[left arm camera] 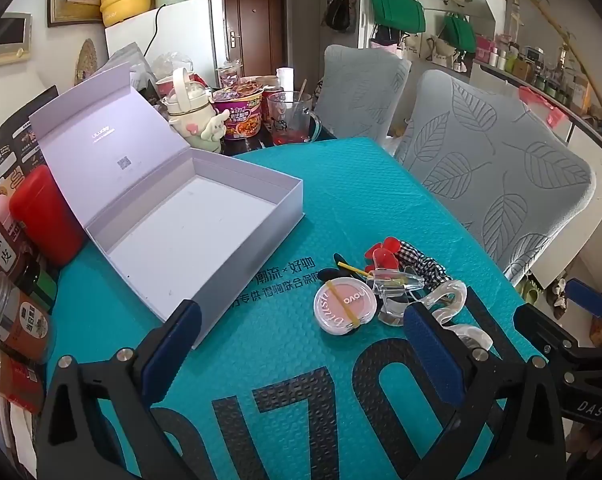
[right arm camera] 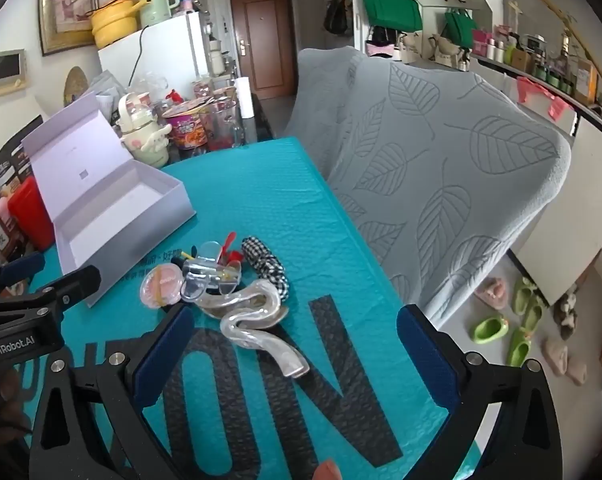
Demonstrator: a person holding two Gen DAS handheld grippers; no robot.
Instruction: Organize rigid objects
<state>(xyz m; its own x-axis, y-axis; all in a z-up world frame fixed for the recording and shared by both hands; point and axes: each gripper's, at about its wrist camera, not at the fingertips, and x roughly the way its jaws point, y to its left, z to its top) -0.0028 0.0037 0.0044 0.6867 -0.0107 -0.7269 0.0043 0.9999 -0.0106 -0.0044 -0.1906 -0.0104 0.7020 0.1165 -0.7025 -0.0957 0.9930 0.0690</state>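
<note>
The left gripper (left arm camera: 301, 344) and the right gripper (right arm camera: 295, 360) both stand wide apart and hold nothing. On the teal mat (left arm camera: 341, 200), a blush compact (left arm camera: 344, 309), clear hair clips (right arm camera: 257, 320) and a checked scrunchie (right arm camera: 267, 266) lie together, beside the open white box (left arm camera: 189, 232).

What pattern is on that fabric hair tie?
Black-and-white check on the hair tie, clearest in the right wrist view.
</note>
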